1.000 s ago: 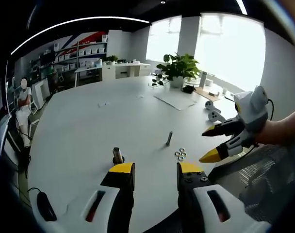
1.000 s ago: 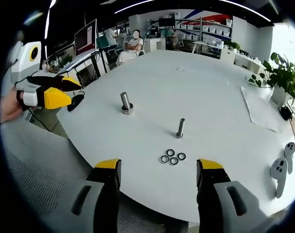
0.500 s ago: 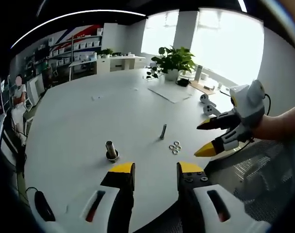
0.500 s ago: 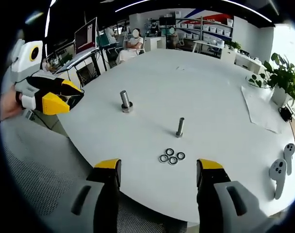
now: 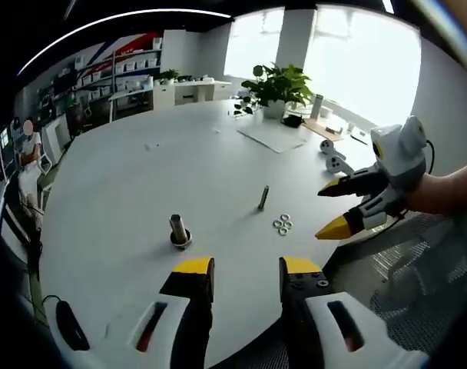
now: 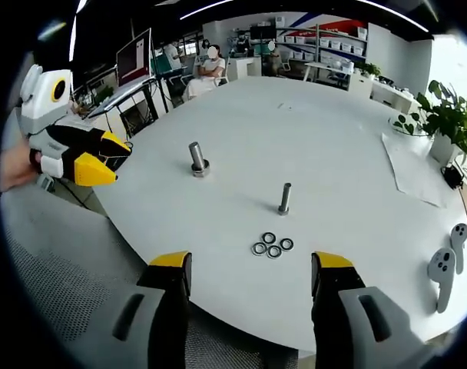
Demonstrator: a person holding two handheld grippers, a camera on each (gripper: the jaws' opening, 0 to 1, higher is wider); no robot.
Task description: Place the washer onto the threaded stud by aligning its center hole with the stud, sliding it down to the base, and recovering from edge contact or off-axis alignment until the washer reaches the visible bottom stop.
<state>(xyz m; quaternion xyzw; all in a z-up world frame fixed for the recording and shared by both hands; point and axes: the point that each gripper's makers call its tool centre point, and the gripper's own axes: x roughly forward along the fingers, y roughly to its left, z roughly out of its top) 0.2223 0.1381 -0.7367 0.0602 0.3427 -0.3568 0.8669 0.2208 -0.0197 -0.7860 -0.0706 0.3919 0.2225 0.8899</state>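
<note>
Your round white bench [image 6: 349,138] sits in an open office with shelves behind. From the right gripper view, your left gripper [image 6: 103,157] hangs off the bench's left edge, jaws parted, empty. Next comes a thick stud [image 6: 196,157], then the slim threaded stud [image 6: 284,198], upright. Four washers [image 6: 270,245] lie clustered just before it. Your right gripper [image 6: 249,269] is spread wide, holding nothing.

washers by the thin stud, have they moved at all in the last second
No. In the right gripper view the four washers sit in the same cluster just short of the thin stud, lying flat on the table, as before.
</note>
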